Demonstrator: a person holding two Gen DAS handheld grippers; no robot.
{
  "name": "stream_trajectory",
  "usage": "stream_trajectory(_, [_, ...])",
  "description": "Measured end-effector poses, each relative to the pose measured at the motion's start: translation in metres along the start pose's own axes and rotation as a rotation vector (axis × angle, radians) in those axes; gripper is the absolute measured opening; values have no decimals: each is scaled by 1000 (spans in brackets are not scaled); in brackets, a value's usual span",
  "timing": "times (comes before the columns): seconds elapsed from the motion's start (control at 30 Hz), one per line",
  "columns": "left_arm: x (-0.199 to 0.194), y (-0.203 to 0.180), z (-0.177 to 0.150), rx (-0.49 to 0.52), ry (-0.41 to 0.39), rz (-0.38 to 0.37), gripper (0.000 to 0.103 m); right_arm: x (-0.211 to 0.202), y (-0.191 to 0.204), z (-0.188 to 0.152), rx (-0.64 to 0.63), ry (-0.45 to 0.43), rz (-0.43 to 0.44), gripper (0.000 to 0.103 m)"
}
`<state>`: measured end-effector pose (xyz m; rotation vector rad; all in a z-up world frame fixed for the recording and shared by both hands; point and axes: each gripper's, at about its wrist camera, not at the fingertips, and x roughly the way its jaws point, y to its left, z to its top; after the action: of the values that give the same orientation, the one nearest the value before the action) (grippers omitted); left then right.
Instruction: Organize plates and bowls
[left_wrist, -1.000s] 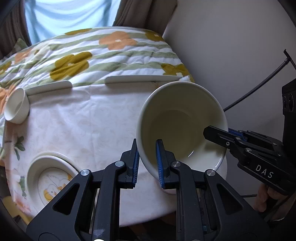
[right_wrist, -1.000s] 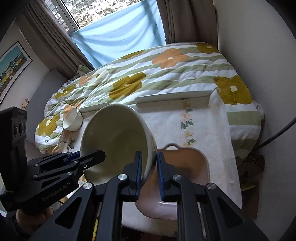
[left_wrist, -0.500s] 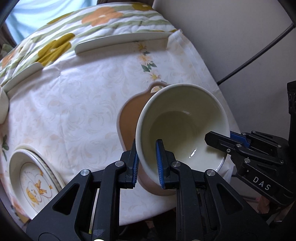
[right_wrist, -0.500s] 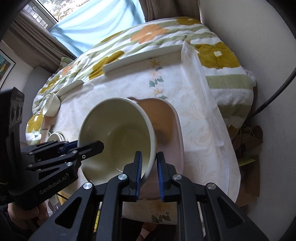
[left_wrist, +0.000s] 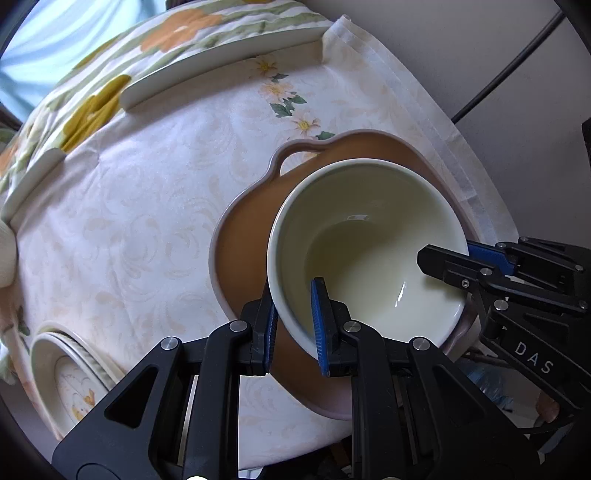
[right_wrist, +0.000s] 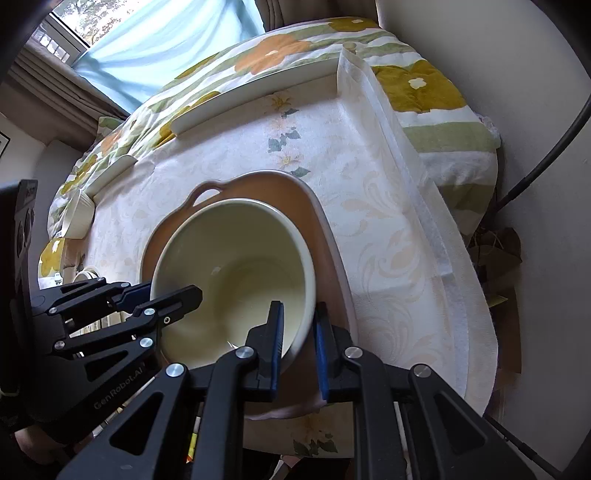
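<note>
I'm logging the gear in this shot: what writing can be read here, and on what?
"DAS": white letters on the right hand-held gripper, left wrist view.
"GenRobot.AI": faint grey letters on the left hand-held gripper, right wrist view.
Cream bowl and brown dish: no writing visible.

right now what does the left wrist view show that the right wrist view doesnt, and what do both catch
Only the left wrist view shows the stacked plates with a yellow cartoon print at the table's near left corner. Only the right wrist view shows the window with its blue curtain and the dry leaves on the floor. Both show the cream bowl inside the brown handled dish, with the left gripper and right gripper each clamped on its rim.
</note>
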<state>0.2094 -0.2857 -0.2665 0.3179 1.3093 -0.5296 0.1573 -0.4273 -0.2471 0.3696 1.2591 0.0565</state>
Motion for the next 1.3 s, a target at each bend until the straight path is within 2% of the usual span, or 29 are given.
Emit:
stream_trajectory(0.3, [-7, -8, 2, 64, -9, 71, 15, -10, 2, 3, 26, -7, -33, 15])
stream_trajectory(0.63, [-19, -5, 3, 34, -20, 54, 16, -33, 1, 7, 40, -62, -12, 15])
stream_trajectory(0.83, [-54, -2, 3, 2, -95, 59, 17, -57, 6, 17, 6, -104, 6, 15])
stream_trajectory(1.03, [-93, 23, -12, -99, -175, 82, 21, -83, 20, 30, -71, -161, 38, 15])
stream_trajectory(1.1, [-106, 37, -21, -151, -210, 74, 38, -87, 28, 36, -104, -169, 57, 15])
stream_trajectory(1.13, [-114, 44, -26, -176, -227, 70, 71, -88, 33, 38, -120, -171, 66, 15])
stream_trajectory(1.17, [-122, 53, -31, -207, -254, 69, 95, -88, 40, 41, -142, -172, 80, 15])
stream_trajectory(1.23, [-140, 71, -45, -273, -309, 92, 98, -88, 55, 46, -183, -174, 109, 15])
stream_trajectory(1.3, [-152, 89, -58, -337, -330, 129, 98, -85, 77, 50, -244, -169, 141, 15])
